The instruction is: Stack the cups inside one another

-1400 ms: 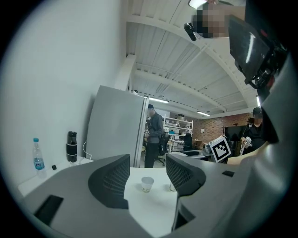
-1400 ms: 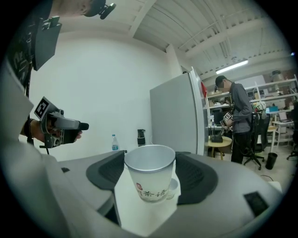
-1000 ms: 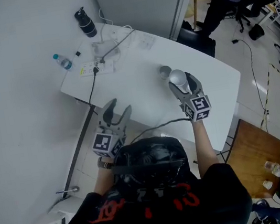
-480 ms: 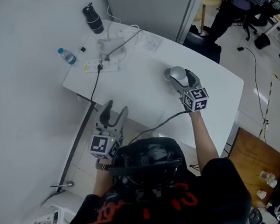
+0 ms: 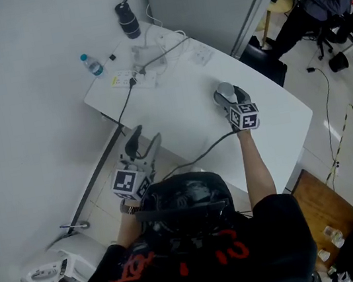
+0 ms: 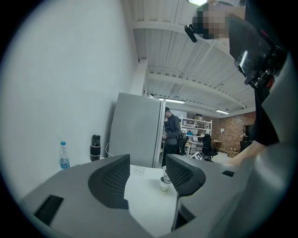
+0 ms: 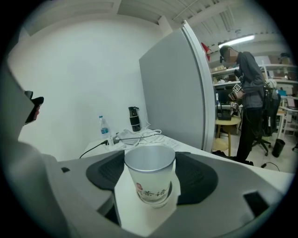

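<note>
Nesting one cup into another is judged to be the step in hand. Right gripper (image 5: 230, 95), at 2 o'clock from the wearer's head and over the white table (image 5: 177, 106), has its jaws clenched on the upper wall of an upright paper cup (image 7: 150, 174). Left gripper (image 5: 144, 137), at 10 o'clock beside the table's edge, stands with jaws apart and nothing between them.

A second cup (image 6: 164, 186) stands on the table directly beneath the held one. Whether the held base has entered its mouth cannot be told.

Next move, by this reading: keep the held cup plumb and centred, sink it until it seats, then part the jaws. A tilt could catch the lower rim and tip that cup, which nothing steadies.

Views compared:
- **Right gripper view:** shows the pads against the cup and a darker ring round its base, probably the lower rim.
- **Left gripper view:** alone shows both cups in profile, one above the other.
- **Head view:** shows a single cup top, but places a bottle (image 5: 91, 64) and a dark flask (image 5: 127, 19) at the table's 11 o'clock corner.
</note>
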Available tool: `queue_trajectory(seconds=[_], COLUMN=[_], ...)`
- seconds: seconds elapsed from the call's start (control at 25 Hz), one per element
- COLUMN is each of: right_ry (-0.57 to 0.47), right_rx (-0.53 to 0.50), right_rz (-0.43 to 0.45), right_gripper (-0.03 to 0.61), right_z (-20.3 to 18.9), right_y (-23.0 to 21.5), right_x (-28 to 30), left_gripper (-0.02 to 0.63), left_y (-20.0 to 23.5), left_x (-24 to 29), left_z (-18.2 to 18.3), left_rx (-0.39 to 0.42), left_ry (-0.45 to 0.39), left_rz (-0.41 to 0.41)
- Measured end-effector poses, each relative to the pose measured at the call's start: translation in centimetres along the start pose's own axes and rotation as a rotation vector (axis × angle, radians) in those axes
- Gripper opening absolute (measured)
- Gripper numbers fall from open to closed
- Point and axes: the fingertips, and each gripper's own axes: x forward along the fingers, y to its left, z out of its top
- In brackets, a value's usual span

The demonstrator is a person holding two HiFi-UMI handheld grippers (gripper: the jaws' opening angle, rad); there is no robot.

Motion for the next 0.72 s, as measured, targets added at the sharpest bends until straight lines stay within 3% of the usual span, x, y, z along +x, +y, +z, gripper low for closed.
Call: queue_trajectory(seconds=[0.4,0.68,0.72], right_ry=[0.150,0.148,0.147], right_rx=[-0.081,-0.085,-0.076], right_rz=[-0.025,-0.029,-0.021], right_gripper=[0.354,0.362,0.396], right_z=[-4.8,-4.7,-4.9], right_y=[-0.3,-0.1,0.1], right_x=[2.4,1.6,1.4], left_gripper=[0.247,0.247,0.247], left_y=[0.5,0.0,-0.1], left_x=[-0.9,-0.7,-0.7], left_z=[0.3,0.5,0.5], left_rx=[0.002,0.003,0.003], left_ry=[-0.007,-0.006,-0.006], left_rz=[0.039,0.020,0.016])
